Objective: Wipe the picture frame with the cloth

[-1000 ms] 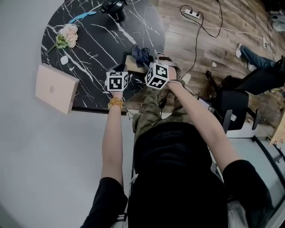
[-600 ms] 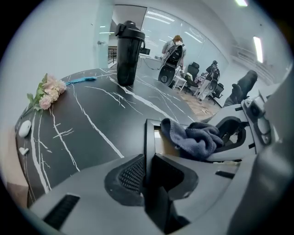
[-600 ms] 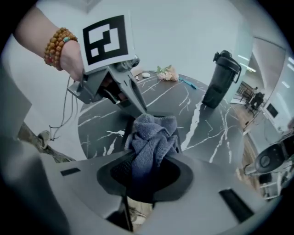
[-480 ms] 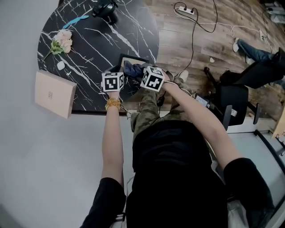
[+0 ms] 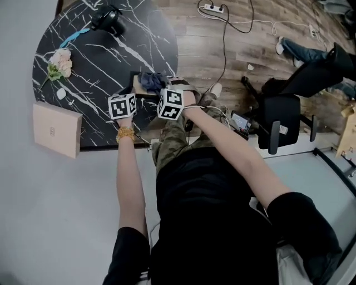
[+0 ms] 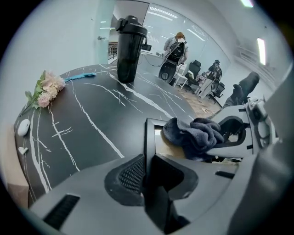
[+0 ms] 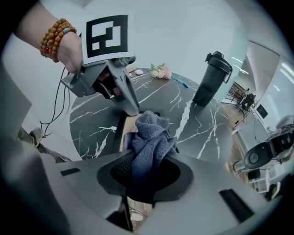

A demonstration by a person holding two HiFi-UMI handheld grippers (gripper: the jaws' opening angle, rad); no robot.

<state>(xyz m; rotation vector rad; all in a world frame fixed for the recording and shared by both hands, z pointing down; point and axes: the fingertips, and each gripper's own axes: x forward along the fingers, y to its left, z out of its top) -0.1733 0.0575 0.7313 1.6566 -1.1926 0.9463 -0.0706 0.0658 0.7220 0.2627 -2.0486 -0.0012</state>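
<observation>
A black picture frame (image 6: 148,133) with a tan inner face lies near the front edge of the black marble table (image 5: 100,61). My left gripper (image 6: 148,172) is shut on the frame's near rail. A dark blue-grey cloth (image 7: 150,137) is bunched in my right gripper (image 7: 144,176), which is shut on it. The cloth (image 6: 195,135) rests on the frame's face, just right of the left gripper. In the head view the two marker cubes sit side by side over the frame (image 5: 136,83).
A black shaker bottle (image 6: 131,48) stands at the table's far side, with pink flowers (image 6: 46,89) to its left. A pale pink box (image 5: 55,129) overhangs the left table edge. An office chair (image 5: 283,119) and a power strip (image 5: 211,8) are on the wooden floor.
The head view has swung, so everything sits further left. The right gripper has slid the cloth a little across the frame, toward me. The left gripper still grips the frame's rail.
</observation>
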